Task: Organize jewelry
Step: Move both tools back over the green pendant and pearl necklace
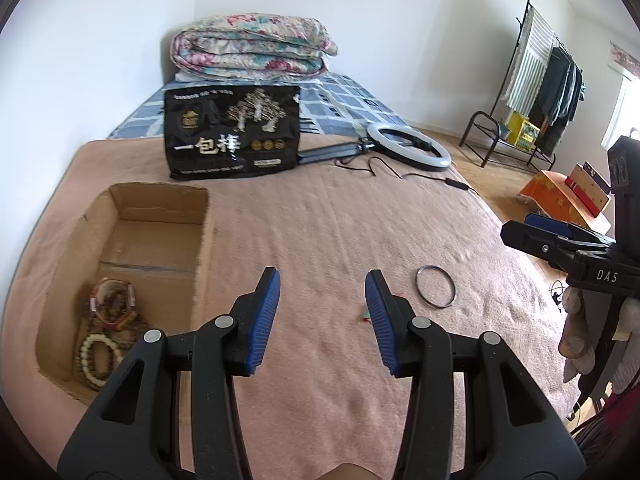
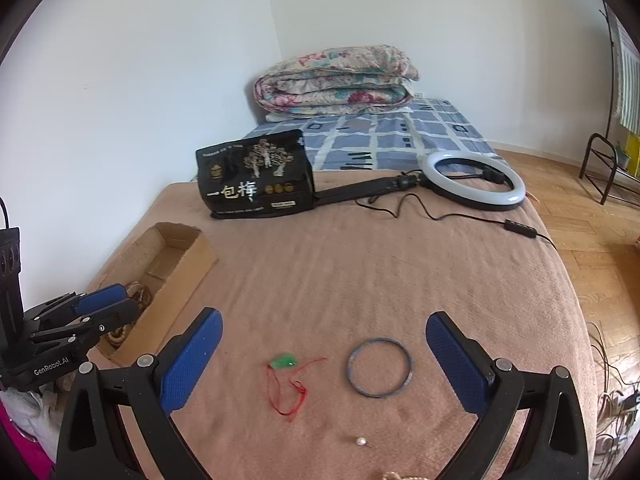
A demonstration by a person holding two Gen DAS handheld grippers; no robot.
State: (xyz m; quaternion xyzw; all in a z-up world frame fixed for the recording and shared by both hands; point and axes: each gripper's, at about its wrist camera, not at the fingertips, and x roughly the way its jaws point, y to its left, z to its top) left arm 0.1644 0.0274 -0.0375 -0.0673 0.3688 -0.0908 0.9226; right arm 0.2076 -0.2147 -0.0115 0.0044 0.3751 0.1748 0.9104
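Right gripper (image 2: 324, 352) spread wide, empty, over pink blanket (image 2: 360, 264); thin blue bangle (image 2: 379, 367) at 1 o'clock, green pendant on red cord (image 2: 285, 361) at 11 (both loose); left gripper (image 1: 322, 308) parted, empty; open cardboard box (image 1: 160, 204) at 10 holds beaded bracelets (image 1: 106, 332).

Black plastic grippers, ribbed blue fingers (image 1: 264, 320), silver rivets (white "DAS" and "GenRobot.AI" lettering), gloved hand (image 1: 580, 340).

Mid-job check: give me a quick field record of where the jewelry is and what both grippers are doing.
surface: pink blanket on the bed
box: cardboard box, open-topped, on the blanket's left side
in box: beaded bracelets piled at its near end
loose on blanket: metal bangle; green pendant on red cord; small pearl
left gripper: open, empty, beside the box
right gripper: open, empty, pendant and bangle between its fingers
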